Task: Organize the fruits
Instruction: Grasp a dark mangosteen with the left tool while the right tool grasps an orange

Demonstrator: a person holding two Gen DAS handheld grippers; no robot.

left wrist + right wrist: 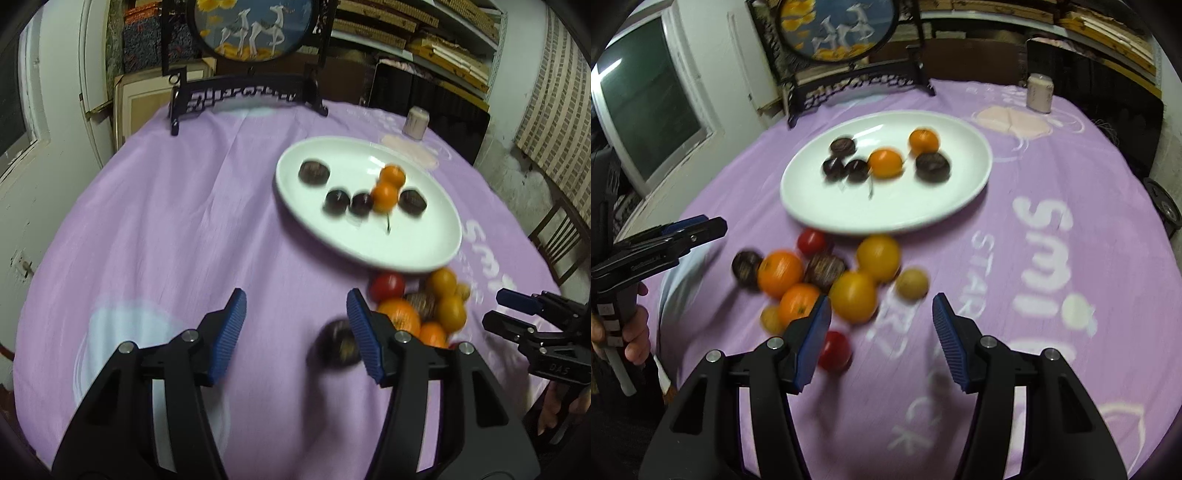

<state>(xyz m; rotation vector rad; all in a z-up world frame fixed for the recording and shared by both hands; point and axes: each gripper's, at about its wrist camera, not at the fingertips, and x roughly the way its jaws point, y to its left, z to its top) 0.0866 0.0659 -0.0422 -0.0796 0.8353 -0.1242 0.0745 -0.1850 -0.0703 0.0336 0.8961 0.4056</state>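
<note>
Just below the white plate (820,218), at its 6 o'clock, I see the loose fruit pile (827,280) packed tight on the purple tabletop (1071,332). My right tongs (881,323) gape, holding nothing; my left tongs (295,321) are spread and empty too, a dark fruit (338,349) at their 4 o'clock pad. Round fruit touching each other worries me: I judge a careless closing nudges neighbours rolling toward the edge, or squashes the red tomato (833,350).
</note>
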